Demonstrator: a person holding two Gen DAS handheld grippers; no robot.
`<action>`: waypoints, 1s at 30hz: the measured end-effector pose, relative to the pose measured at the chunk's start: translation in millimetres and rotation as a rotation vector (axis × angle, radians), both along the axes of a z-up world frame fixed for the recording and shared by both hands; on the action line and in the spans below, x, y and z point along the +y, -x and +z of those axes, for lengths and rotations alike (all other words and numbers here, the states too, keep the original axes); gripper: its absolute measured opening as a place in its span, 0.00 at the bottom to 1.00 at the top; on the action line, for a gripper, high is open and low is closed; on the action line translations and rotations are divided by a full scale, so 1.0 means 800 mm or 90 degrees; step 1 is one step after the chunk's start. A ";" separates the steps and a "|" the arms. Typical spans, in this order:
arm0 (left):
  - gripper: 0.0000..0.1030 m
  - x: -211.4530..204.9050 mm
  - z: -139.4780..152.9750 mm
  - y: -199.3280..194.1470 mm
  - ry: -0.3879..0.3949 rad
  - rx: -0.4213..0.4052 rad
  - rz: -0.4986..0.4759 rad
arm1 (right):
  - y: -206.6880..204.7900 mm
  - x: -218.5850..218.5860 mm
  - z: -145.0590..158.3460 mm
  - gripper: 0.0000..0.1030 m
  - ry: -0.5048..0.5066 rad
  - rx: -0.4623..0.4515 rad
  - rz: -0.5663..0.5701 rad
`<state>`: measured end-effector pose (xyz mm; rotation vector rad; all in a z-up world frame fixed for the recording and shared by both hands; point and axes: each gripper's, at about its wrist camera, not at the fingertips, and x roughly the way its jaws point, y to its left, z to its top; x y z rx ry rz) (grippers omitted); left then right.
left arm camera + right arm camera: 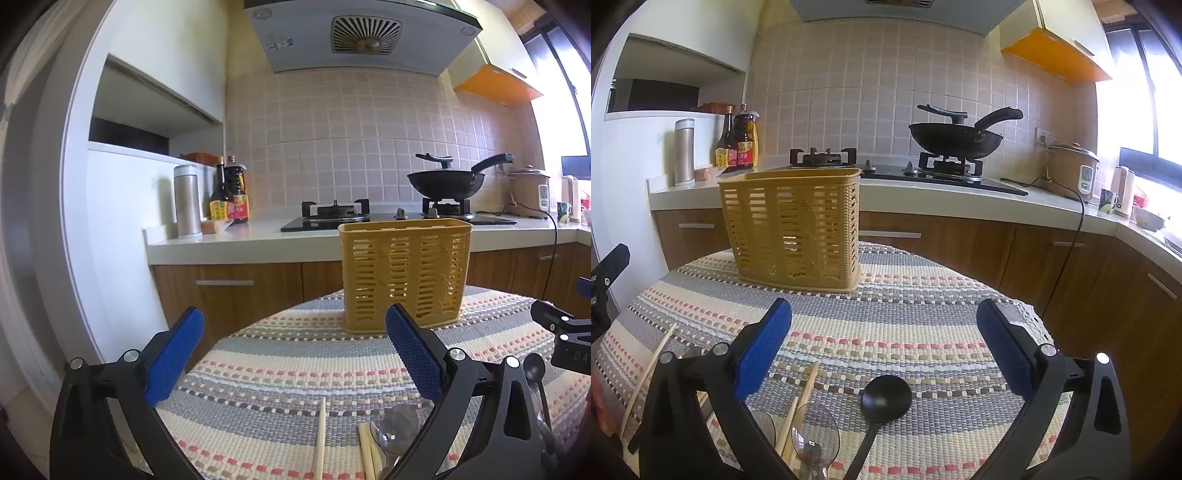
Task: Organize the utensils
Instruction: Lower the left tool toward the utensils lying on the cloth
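Yellow slatted plastic: utensil basket (792, 229) upright near the far edge of the striped woven mat (923, 332), nothing visible inside through the slats. Near edge of the mat crowded with loose pieces: black ladle (884, 400) bowl-up, clear spoons (814, 437) beside it, pale chopsticks (807, 391) lying between and to the left. Same chopsticks (320, 439) and a clear spoon (397, 430) visible from the left wrist, close under the fingers.

Right gripper (884, 354) spread wide, holding nothing, hovering just above and behind the ladle bowl. Left gripper (293, 354) equally wide apart, bare, above the chopsticks.

Likely first step: picking up one utensil, nothing yet in the basket. Best done by:
- lowering onto the ladle handle rather than the round bowl, pads square across it;
- closing firmly, since a thin handle may roll on the woven weave;
- keeping clear of the neighbouring clear spoon and chopsticks to avoid dragging them;
- lifting high enough to clear the basket rim, then lowering handle-first.
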<state>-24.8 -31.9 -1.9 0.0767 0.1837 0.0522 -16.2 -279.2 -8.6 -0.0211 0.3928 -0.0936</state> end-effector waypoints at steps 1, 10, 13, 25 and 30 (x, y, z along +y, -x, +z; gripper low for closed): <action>0.93 0.000 -0.001 -0.001 0.000 0.001 -0.001 | -0.001 0.000 0.001 0.93 0.001 0.001 0.001; 0.93 -0.001 0.000 0.000 0.000 0.000 -0.001 | -0.002 0.004 -0.001 0.93 0.002 0.000 0.004; 0.93 0.000 -0.002 -0.002 0.000 0.001 -0.001 | -0.002 0.003 0.000 0.93 0.002 0.001 0.003; 0.93 -0.001 -0.003 -0.004 0.005 0.003 -0.002 | -0.002 0.004 -0.001 0.93 0.007 -0.001 0.006; 0.93 -0.001 -0.003 -0.003 0.005 0.004 -0.002 | -0.003 0.004 -0.002 0.93 0.010 0.001 0.006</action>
